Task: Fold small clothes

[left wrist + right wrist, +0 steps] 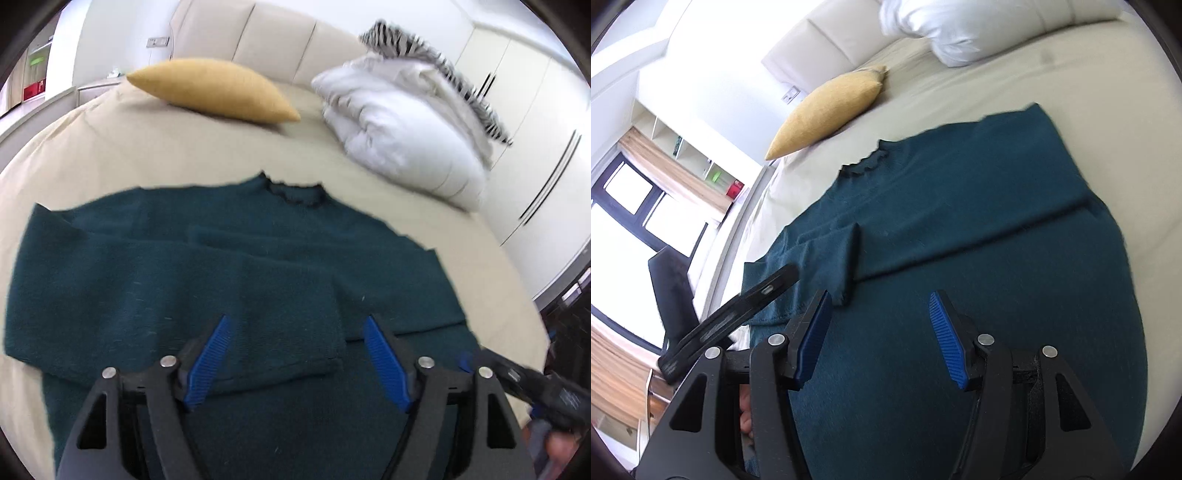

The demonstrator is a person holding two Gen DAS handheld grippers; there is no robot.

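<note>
Dark green sweater (221,266) spread on your bed (155,147), sleeve folded across mid-frame, your left claw (295,363) wide open and empty, your right claw (879,332) half open above the fabric, gripping nothing.

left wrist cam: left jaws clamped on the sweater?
No. The left gripper jaws stand apart over the green sweater, pads pinching no fabric.

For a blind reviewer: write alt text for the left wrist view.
A dark green sweater lies flat on a beige bed, one sleeve folded across it, under the open left gripper. A yellow pillow and white duvet sit behind.
</note>
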